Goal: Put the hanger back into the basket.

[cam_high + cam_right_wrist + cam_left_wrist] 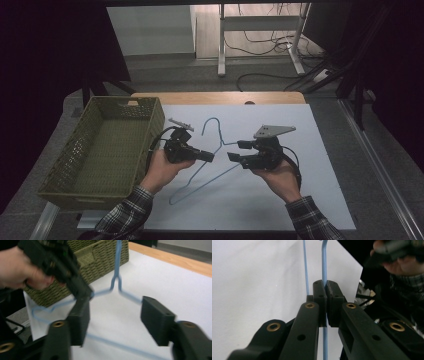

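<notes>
The left gripper (209,156) pinches the blue hanger (210,170) wire tight between its jaws; the right gripper (239,151) gapes wide, hanger arm between its jaws, untouched.

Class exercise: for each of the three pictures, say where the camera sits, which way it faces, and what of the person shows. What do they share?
High view: above the person's side, facing forward and down; forearms, left gripper, right gripper.
Left gripper view: on the left gripper, along shut jaws.
Right gripper view: on the right gripper, toward basket.
Shared: blue hanger.
</notes>
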The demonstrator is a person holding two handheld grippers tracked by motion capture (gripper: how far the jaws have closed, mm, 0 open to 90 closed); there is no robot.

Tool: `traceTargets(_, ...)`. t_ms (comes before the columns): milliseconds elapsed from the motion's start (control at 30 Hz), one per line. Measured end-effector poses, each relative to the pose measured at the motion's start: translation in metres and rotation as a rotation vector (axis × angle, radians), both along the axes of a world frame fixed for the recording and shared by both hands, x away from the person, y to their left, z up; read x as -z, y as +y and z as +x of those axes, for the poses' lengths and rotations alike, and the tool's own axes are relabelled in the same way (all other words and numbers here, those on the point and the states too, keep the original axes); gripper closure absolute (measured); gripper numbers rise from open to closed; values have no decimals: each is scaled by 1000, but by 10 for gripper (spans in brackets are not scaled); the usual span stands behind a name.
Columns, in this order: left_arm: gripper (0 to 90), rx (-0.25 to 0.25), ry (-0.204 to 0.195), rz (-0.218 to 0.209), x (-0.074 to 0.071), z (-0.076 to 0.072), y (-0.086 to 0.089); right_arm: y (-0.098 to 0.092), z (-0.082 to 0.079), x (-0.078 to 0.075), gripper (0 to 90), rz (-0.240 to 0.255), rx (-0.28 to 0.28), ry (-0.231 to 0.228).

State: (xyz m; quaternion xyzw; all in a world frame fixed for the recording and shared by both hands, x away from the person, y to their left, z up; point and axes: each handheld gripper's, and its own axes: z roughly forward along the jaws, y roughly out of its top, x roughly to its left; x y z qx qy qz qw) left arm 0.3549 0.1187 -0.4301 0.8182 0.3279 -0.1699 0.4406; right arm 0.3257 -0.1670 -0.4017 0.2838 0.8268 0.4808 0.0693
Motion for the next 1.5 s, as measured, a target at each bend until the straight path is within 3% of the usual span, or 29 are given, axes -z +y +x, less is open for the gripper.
traceTargets(200,879,-30,-29,1,-20,-2,12,-15,-15,3,136,-49,28,-17)
traceTargets(467,879,-68,-67,28,-52,-4,40,-41,-36,13,44,-80,81,-18)
traceTargets(667,879,-111,-106,53,-73,-7,79,-66,-47,18,27,-61,137,-1)
traceTargets(900,879,-199,-163,70,-95,-17,145,-87,-56,29,23,-47,188,42)
traceTargets(1233,879,-328,-226,130,-106,-32,226,-99,-62,41,6,-53,230,75)
traceTargets(1500,879,-412,-244,160,-90,-35,271,-105,-64,47,6,-65,247,92)
